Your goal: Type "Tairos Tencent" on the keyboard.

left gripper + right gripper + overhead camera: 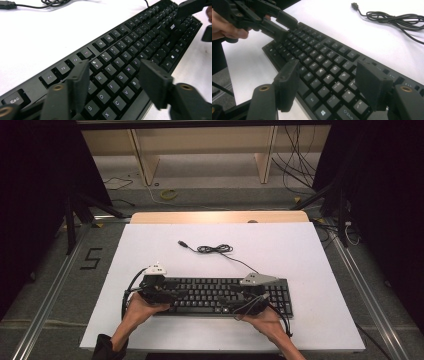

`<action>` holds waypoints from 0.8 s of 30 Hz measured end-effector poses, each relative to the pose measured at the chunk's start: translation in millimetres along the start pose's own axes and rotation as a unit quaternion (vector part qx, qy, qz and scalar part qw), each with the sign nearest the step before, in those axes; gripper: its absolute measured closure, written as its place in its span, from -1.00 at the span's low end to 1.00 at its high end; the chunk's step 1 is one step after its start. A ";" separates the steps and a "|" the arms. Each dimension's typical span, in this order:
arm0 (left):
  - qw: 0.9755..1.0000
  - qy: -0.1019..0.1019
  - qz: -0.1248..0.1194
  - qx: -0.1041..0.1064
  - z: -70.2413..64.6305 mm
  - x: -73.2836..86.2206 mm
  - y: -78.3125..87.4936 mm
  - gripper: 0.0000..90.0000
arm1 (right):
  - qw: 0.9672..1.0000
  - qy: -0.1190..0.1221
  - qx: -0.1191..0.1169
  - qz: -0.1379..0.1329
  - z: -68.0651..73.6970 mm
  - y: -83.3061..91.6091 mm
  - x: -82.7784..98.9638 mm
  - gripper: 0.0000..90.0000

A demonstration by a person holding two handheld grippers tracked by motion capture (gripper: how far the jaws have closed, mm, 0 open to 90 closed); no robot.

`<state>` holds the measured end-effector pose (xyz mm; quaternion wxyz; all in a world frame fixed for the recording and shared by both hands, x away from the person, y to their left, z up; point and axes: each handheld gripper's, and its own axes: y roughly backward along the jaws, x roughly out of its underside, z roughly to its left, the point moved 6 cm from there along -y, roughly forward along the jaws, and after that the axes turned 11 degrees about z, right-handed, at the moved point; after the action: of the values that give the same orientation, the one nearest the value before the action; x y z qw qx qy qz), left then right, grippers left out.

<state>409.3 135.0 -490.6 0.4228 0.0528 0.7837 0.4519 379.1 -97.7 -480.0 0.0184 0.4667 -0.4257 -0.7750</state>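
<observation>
A black keyboard (215, 295) lies across the near half of the white tabletop (300, 255). Its cable (215, 249) runs to a loose coil behind it and ends in a USB plug (182, 243). My left gripper (172, 295) is over the keyboard's left end and stands open; in the left gripper view (115, 72) its jaws straddle the letter keys (117, 77) with nothing held. My right gripper (229, 303) is over the right-hand half, also open, above the keys (324, 72) in the right gripper view (328, 72). Each gripper view shows the other gripper farther along the keyboard (192, 7) (279, 23).
A wooden strip (220, 216) borders the table's far edge, with a shelf frame (200, 150) beyond it. On the floor lie loose cables (295, 165) and a yellow ring (169, 194), and a "5" mark (91, 258) sits at the left. Metal rails (50, 290) flank the table.
</observation>
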 end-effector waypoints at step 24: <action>0.998 -0.045 0.049 -0.001 -6.7 -8.4 -28.4 0.89 | 1.000 -0.010 0.006 -0.007 -5.4 15.4 15.7 -0.16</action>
<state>418.3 110.0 -505.2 0.4350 0.1109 0.7600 0.4699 368.5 -117.6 -481.8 0.0058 0.4619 -0.4276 -0.7770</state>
